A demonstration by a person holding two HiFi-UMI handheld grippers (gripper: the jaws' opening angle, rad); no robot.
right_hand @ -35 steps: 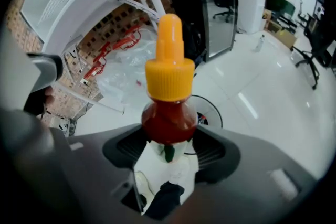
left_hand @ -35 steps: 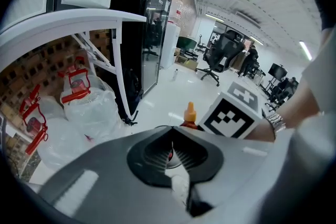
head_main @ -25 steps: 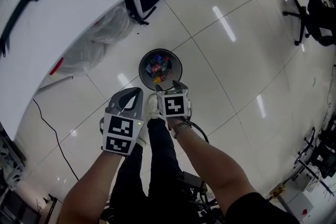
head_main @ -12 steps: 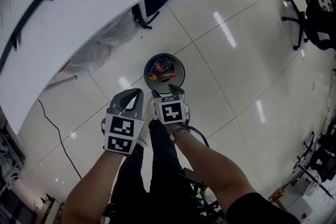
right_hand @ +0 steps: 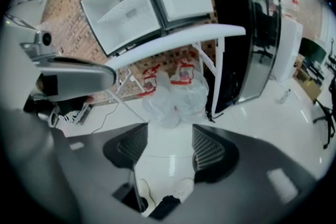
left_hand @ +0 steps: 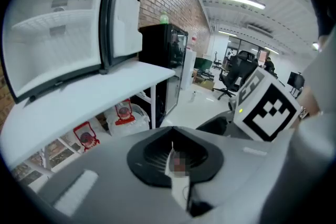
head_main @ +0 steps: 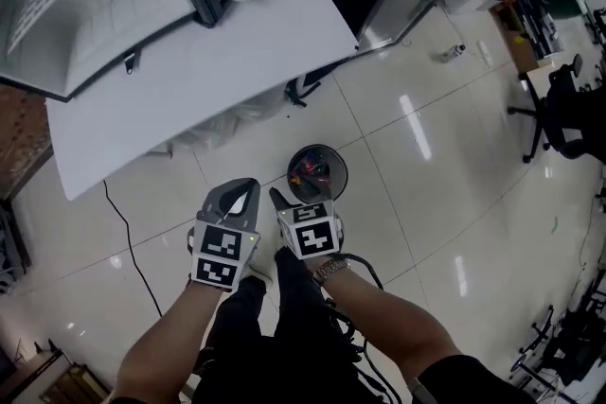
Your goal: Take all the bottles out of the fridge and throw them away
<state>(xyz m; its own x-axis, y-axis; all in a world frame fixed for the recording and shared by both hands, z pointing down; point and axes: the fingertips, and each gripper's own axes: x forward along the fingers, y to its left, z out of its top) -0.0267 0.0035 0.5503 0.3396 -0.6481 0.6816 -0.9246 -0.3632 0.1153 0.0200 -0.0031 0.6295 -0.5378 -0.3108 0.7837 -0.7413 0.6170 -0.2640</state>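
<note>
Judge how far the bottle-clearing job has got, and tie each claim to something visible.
Done: the bin on the floor holds colourful items, though I cannot tell whether they are bottles. In hand: nothing. The right gripper is open and empty, and the left gripper is shut on nothing. Left: the fridge stands open; the shelves in view look bare, so perhaps little remains.
</note>
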